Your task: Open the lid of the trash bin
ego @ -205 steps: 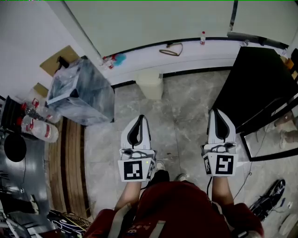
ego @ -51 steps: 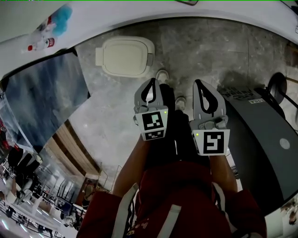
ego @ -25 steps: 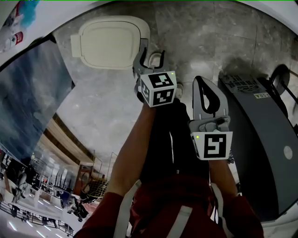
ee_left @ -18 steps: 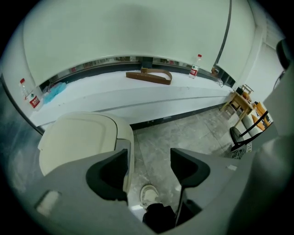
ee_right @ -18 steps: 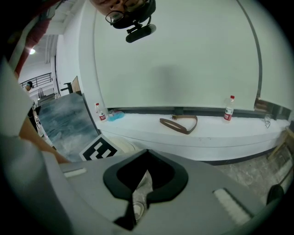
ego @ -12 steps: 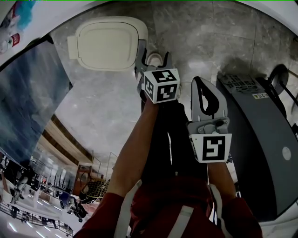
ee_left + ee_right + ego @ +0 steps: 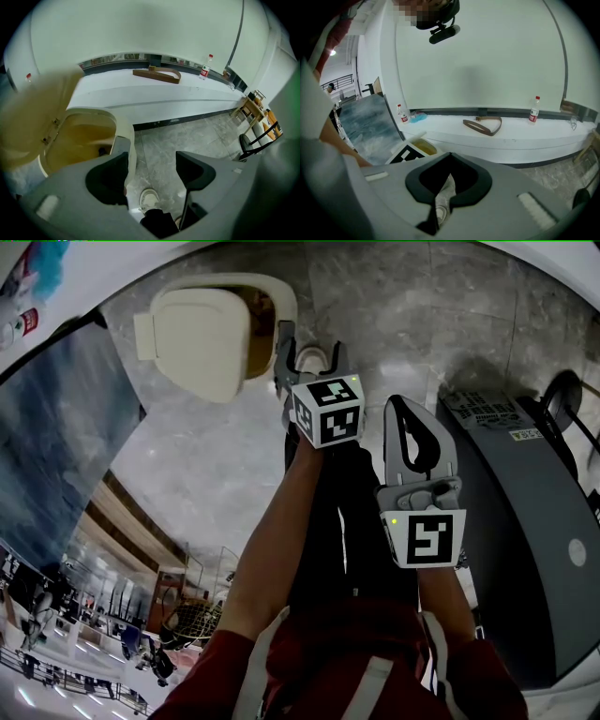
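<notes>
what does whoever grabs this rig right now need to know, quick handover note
Left gripper: open, jaws have just been opening, nothing between them, at the rim of the trash bin.
Right gripper: shut, empty, held back from the bin.
Lid: swung up on its hinge, inside of the bin showing.
Done: lid is off the rim.
Left: check that it stands open by itself, then draw the left gripper clear.

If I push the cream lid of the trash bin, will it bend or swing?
The lid looks like rigid plastic, so it probably swings on its hinge without bending. The trash bin seems small and thin-walled; a hard push might tip it.
</notes>
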Available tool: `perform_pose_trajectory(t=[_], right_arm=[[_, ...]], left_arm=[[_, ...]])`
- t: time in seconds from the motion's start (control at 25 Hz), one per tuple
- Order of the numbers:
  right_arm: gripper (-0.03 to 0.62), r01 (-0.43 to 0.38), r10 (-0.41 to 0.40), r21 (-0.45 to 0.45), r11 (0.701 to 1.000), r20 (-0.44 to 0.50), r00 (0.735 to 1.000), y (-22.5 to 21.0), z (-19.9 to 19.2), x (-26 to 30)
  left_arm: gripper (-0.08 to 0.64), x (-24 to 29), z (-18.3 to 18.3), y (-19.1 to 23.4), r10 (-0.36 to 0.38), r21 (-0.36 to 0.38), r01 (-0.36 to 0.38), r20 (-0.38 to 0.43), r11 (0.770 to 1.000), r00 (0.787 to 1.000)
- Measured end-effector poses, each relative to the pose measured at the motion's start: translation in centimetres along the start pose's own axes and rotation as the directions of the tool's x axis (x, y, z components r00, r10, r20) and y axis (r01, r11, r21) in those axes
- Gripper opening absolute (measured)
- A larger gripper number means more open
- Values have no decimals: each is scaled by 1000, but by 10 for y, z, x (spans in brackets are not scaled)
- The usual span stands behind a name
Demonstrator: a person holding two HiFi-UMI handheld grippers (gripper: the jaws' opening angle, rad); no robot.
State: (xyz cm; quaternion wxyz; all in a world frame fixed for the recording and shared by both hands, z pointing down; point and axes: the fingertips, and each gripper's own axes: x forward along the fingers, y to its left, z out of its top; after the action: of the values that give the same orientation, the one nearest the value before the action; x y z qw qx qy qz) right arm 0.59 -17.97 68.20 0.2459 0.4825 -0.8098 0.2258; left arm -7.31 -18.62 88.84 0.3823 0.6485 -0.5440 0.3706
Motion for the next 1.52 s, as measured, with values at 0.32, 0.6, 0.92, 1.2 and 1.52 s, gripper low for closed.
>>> perform_pose_trajectory(t=[0.32, 0.6, 0.92, 1.2, 1.52], right_arm=[[0, -1, 1, 4, 1000, -1, 1000, 2, -1, 2], [0, 12, -12, -2, 1000, 16, 1000, 1, 6, -1], [0, 20, -19, -21, 1000, 36, 999, -1, 19, -10], [0, 18, -15, -51, 999, 65, 998, 5, 43, -17], [0, 16, -4, -80, 997, 140, 990, 17, 82, -45]], left_arm=[[325, -1, 1, 2, -3, 3, 3, 8, 1000, 1000], [324, -1, 0, 3, -16, 7, 16, 2, 1000, 1000], [324, -6, 1, 1, -60, 19, 60, -8, 998, 998], [325, -30, 22, 12, -88, 93, 84, 35, 992, 996], [325, -83, 43, 22, -76, 117, 64, 104, 991, 992]])
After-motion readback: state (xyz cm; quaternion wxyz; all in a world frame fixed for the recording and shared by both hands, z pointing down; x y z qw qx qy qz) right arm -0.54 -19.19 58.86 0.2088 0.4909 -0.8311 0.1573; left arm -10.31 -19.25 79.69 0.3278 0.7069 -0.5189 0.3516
